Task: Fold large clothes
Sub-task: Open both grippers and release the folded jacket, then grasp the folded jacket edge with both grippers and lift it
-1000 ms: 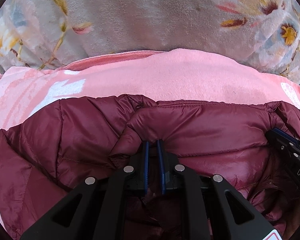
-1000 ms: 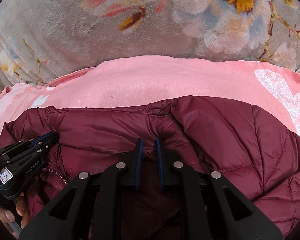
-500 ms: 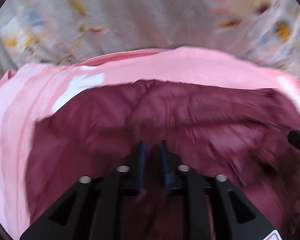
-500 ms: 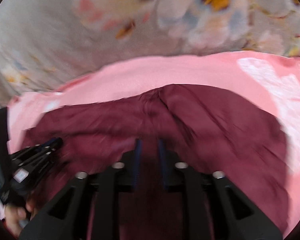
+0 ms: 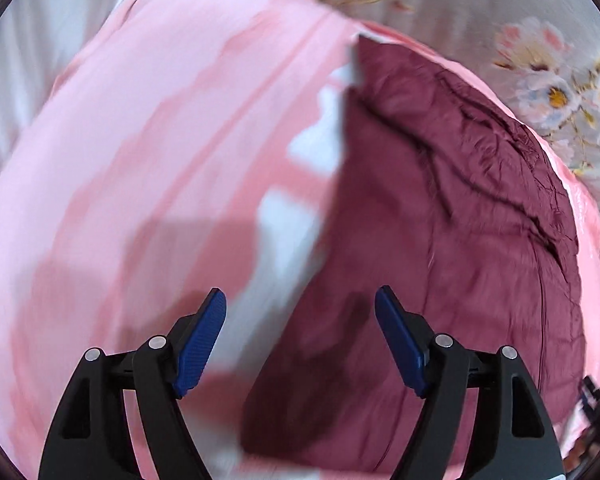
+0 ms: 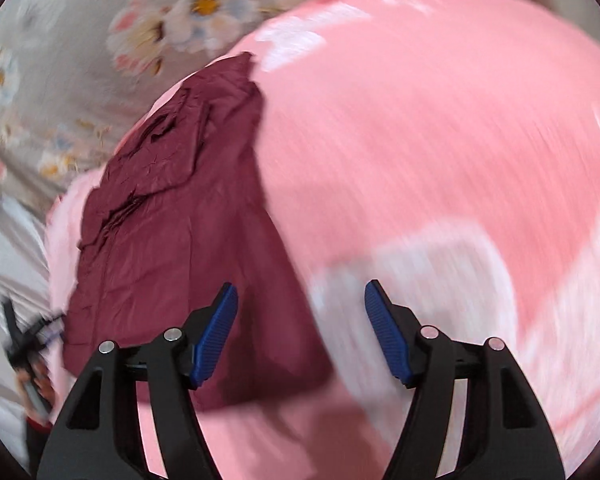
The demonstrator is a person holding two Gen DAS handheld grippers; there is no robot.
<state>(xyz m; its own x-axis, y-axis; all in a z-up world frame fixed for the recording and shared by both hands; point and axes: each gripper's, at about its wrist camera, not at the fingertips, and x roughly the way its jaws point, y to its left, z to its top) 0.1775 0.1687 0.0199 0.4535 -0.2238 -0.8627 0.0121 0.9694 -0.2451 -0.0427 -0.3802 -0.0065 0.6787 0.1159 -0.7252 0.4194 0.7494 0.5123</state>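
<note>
A maroon quilted down jacket (image 5: 440,232) lies folded into a long flat shape on a pink blanket (image 5: 140,140). It also shows in the right wrist view (image 6: 172,216). My left gripper (image 5: 300,336) is open and empty, raised above the jacket's left edge. My right gripper (image 6: 300,332) is open and empty, raised above the jacket's right edge. The left gripper shows blurred at the far left of the right wrist view (image 6: 28,340). Both views are motion-blurred.
The pink blanket with white patches (image 6: 440,160) covers a bed. A grey floral cover (image 5: 540,60) lies beyond the jacket; it shows in the right wrist view too (image 6: 100,40). White sheet (image 5: 28,40) lies at the far left.
Both grippers were shut on the jacket's upper fold; now both are open, lifted off and swung outward. The jacket lies released and flat.
</note>
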